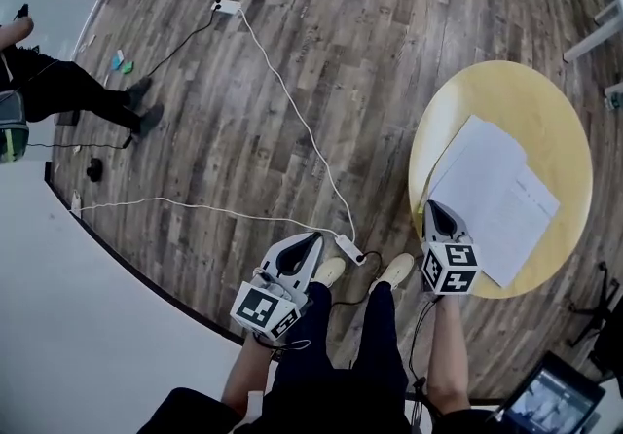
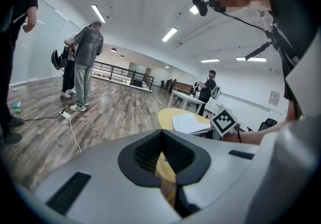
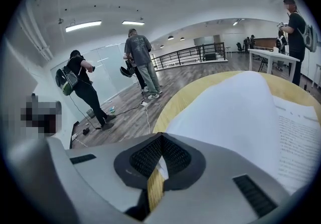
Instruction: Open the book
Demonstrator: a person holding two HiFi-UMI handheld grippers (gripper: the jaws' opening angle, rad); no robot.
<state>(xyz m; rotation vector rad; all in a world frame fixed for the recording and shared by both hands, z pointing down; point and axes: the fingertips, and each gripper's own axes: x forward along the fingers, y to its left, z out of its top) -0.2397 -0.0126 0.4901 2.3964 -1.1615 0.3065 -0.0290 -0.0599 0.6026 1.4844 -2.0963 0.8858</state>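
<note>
Currently the book [image 1: 492, 194] lies open on the round yellow table [image 1: 545, 82], white pages up (faint print shows on one page). My right gripper [image 1: 433, 208] sits at the book's near left corner, jaws closed together, nothing seen pinched between them. My left gripper [image 1: 311, 241] hangs over the wood floor [image 1: 389, 23], well apart from the table, jaws likewise closed and empty.

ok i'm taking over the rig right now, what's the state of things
Grippers: left gripper has its fingers together, empty, over the floor.
The right gripper has its fingers together at the book near corner; can't tell if they pinch a page.
The book lies on the round yellow table, white pages up, print showing: looks open.
Left to do: confirm it stays open.
</note>
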